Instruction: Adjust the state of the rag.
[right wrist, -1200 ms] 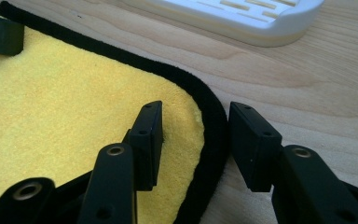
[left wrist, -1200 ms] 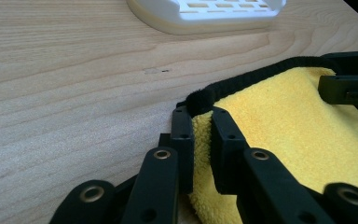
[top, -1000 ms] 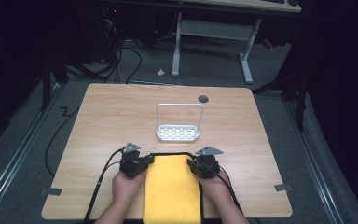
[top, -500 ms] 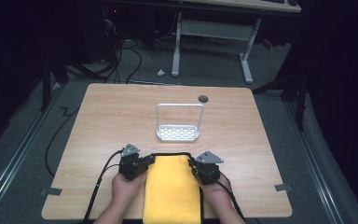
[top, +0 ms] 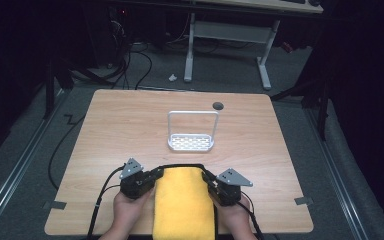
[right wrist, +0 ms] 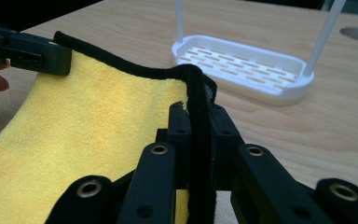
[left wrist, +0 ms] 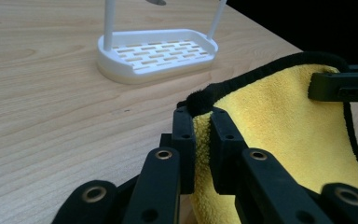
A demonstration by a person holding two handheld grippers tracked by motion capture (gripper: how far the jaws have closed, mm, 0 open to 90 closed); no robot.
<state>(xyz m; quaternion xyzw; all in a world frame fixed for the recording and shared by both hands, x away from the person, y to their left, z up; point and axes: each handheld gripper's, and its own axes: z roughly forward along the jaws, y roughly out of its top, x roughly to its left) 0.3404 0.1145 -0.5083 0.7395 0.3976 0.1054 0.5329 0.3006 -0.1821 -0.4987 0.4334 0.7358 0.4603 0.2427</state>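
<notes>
The right gripper (right wrist: 199, 122) has just been closing, and the black hem of the yellow cloth (top: 185, 202) now sits pinched between its fingers (right wrist: 179, 126). A second ago the cloth's far edge lay flat on the bench (top: 105, 130); now both far corners are raised a little and drawn slightly toward the person, the hem sagging in a shallow arc between the two grips. The left gripper (left wrist: 200, 122) is likewise clamped on the other far corner, its fingers (left wrist: 183, 128) nipping the cloth just below the hem. With both corners secured, I judge the lift has begun, and the cloth can be carried or folded next.

The high view gives the layout: the cloth runs back from the fingers over the near bench edge, between the two hands, and the white rack (top: 191, 142) stands ahead of the fingers, well apart. It cannot show the grips. Each gripper view does: hem inside the closed fingers, the other gripper holding the opposite corner off to the side, the rack's slotted tray (right wrist: 242, 70) beyond the fingertips
</notes>
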